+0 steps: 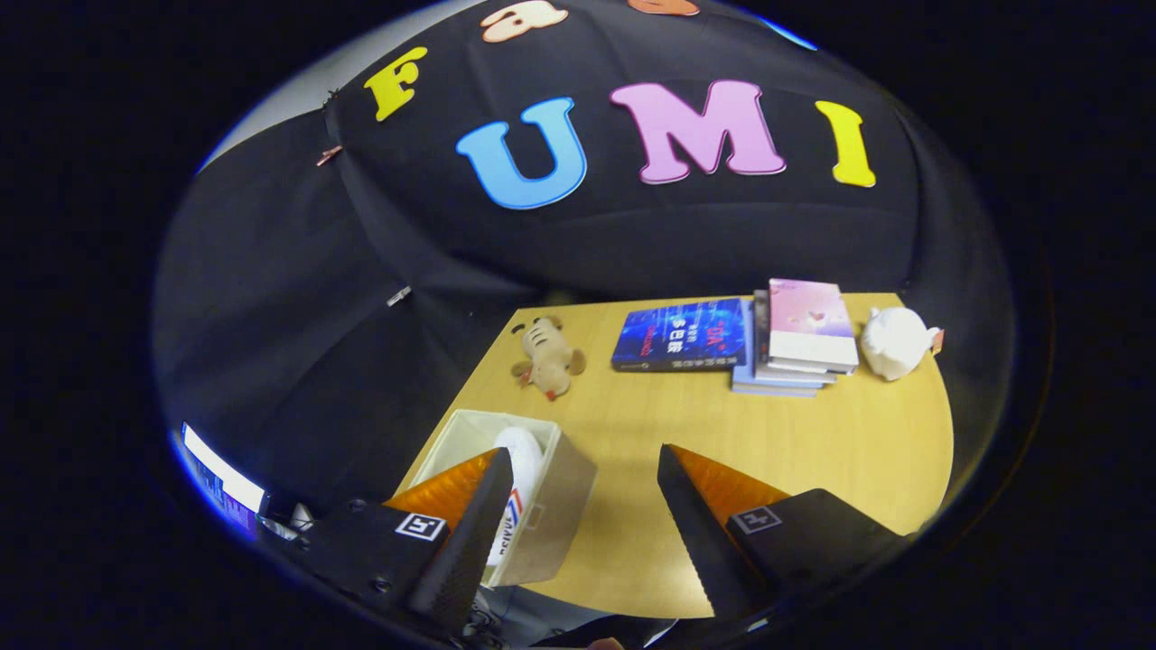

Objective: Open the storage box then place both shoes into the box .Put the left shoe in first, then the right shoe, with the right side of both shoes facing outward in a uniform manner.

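A pale open storage box [558,487] stands at the near left corner of the wooden table [813,451]. A white shoe [522,456] with red and blue stripes lies inside it, partly hidden by my left finger. My gripper [582,510] hovers above the table, open, with nothing between its fingers. The left finger [470,533] overlaps the box; the right finger [700,533] is over bare wood to the right of the box.
A small plush toy [547,358] lies beyond the box. A blue book [682,336] and a stack of books [799,338] sit at the table's far side, with a white teapot-like figure [894,341] to their right. A lit screen [221,483] glows at far left.
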The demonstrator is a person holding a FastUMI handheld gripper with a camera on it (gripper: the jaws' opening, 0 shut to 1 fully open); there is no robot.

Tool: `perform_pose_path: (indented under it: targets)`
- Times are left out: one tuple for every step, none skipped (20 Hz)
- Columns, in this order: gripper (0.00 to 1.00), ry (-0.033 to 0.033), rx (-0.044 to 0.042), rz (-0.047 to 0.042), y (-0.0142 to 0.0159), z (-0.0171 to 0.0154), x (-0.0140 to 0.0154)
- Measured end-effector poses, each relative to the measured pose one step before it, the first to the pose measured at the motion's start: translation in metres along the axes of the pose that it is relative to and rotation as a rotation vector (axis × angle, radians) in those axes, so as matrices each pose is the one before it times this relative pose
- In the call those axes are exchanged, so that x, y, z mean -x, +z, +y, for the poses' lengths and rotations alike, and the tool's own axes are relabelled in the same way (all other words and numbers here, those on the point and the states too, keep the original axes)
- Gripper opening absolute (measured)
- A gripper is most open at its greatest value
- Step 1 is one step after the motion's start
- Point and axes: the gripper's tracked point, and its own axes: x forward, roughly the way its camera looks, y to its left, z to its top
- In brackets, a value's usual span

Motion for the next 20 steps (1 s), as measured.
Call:
perform_pose_path:
  targets:
    - [0.98, -0.02124, -0.00128, -0.02889, 0.00767, -0.01247, 0.00813]
    - [0.98, -0.02033, -0.00364, -0.02573, 0.00655, -0.01168, 0.00728]
    - [0.98, -0.02333, -0.00105, -0.02591, 0.00747, -0.01466, 0.00592]
    - [0.98, -0.02494, 0.00608, -0.02548, 0.00685, -0.01288, 0.00713]
    - [0.98, -0.02662, 0.01066, -0.02860, 0.01383, -0.01295, 0.00266]
    - [0.98, -0.03070, 0.01985, -0.03296, 0.00567, -0.01194, 0.00562]
    - [0.98, -0.03194, 0.02276, -0.03443, 0.00548, -0.01222, 0.00591]
    - [0.98, -0.02588, 0.01772, -0.03009, 0.00501, -0.01035, 0.00631]
    - [0.98, -0.02306, 0.01044, -0.02756, 0.00490, -0.00937, 0.00599]
    - [0.98, -0.01971, 0.00552, -0.03016, 0.00683, -0.00735, 0.00577]
    - [0.98, -0.01661, 0.00411, -0.03104, 0.00683, -0.00630, 0.00501]
    - [0.98, -0.01447, 0.00452, -0.02857, 0.00701, -0.00628, 0.00382]
    - [0.98, -0.01394, 0.00238, -0.02447, 0.00595, -0.00508, 0.00312]
    - [0.98, -0.01106, 0.00554, -0.02393, 0.00610, -0.00459, 0.00284]
    - [0.98, -0.01208, 0.00422, -0.02089, 0.00424, -0.00378, 0.00261]
    - [0.98, -0.01039, 0.00611, -0.01867, 0.00539, -0.00336, 0.00148]
    - [0.98, -0.01000, 0.00216, -0.02199, 0.00564, -0.00315, 0.00296]
    - [0.98, -0.00588, -0.00475, -0.01741, 0.00507, -0.00140, 0.00143]
    - [0.98, -0.00545, -0.00746, -0.01708, 0.00493, -0.00106, 0.00242]
    - [0.98, -0.00342, -0.00642, -0.01086, 0.00241, -0.00092, -0.00001]
